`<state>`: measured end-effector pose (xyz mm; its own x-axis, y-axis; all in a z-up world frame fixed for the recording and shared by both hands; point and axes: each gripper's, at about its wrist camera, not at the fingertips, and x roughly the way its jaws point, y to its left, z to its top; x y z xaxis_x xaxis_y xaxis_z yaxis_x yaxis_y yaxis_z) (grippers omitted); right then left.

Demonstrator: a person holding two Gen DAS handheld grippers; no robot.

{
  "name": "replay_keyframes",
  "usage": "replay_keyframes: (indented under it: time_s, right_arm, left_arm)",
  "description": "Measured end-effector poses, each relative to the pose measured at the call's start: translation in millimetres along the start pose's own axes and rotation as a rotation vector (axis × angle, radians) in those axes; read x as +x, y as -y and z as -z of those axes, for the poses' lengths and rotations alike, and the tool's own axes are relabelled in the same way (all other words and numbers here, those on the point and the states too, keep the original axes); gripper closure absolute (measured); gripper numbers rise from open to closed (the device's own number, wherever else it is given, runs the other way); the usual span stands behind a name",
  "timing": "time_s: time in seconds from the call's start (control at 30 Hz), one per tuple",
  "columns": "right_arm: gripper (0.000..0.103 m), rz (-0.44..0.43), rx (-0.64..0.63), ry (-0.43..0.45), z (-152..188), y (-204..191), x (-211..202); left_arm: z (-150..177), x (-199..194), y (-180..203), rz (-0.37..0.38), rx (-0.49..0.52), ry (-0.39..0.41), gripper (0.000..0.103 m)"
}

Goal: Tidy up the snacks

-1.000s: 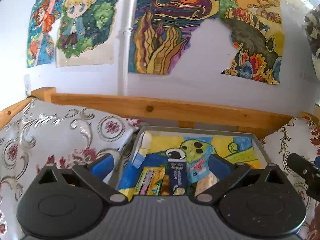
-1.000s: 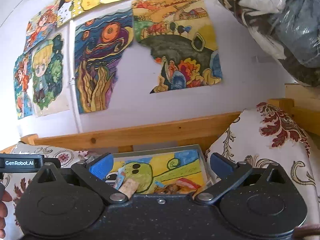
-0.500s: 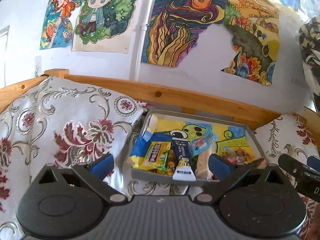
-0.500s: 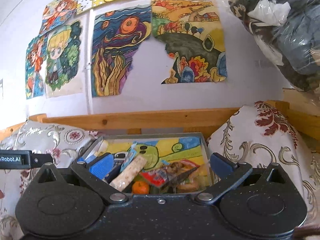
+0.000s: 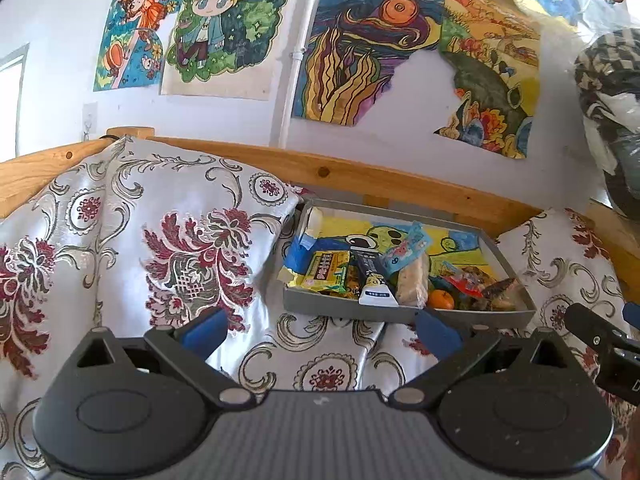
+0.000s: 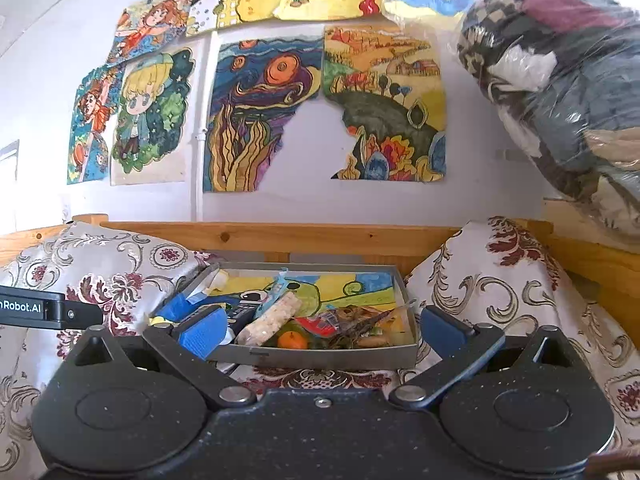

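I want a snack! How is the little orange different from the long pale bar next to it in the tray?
The orange is small, round and bright orange; the bar is long, flat and pale, speckled white. The orange looks bare, while the bar seems to sit in a clear wrapper. The orange lies low near the front wall of the tray; the bar leans slanted across other snacks. Both lie in the same tray, side by side.

Grey tray [image 5: 344,307] on floral cloth, holding wrapped snacks: yellow-green packet [image 5: 325,272] leftmost, dark sachet [image 5: 372,276], rice bar [image 5: 412,282], orange [image 5: 440,299].
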<state>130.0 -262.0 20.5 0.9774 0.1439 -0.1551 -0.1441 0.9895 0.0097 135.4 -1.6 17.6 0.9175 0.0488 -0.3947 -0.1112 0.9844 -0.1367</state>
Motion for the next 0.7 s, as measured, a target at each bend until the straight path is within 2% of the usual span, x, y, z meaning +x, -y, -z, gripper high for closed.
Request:
replay_keyframes:
  time_s: [0.4,0.7]
  right_arm:
    - [0.001,0.083,-0.04,0.067,19,-22,-58]
    - [0.001,0.116,-0.032,0.049,27,-32,-87]
  left_arm:
    - [31,-30,-19,0.034,-0.023,0.017,0.001]
    - [46,-49,-34,0.035,-0.02,0.021,0.001]
